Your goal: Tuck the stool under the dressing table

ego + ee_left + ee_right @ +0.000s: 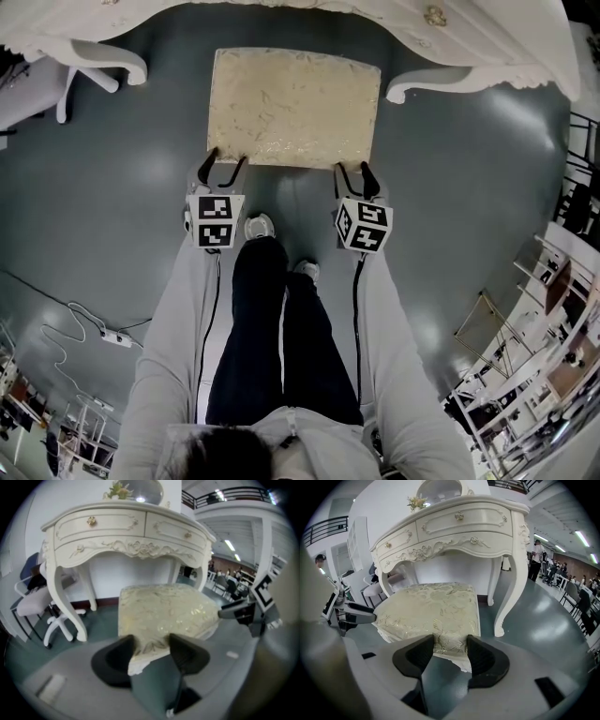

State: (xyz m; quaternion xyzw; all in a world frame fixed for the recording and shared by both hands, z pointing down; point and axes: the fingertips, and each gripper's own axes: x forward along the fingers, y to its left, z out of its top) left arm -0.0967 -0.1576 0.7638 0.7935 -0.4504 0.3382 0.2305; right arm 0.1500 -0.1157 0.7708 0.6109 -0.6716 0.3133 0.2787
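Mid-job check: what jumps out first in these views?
The cream patterned stool stands on the grey floor before the white dressing table, not yet tucked under. The left gripper and right gripper each grip a near corner of its cushion, left and right.

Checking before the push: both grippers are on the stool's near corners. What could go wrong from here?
1. The left gripper and right gripper pinch only the soft cushion corners of the stool, so either grip could slip off under a push.
2. An uneven push may skew the stool into a curved leg of the dressing table. The legs sit close on both sides.
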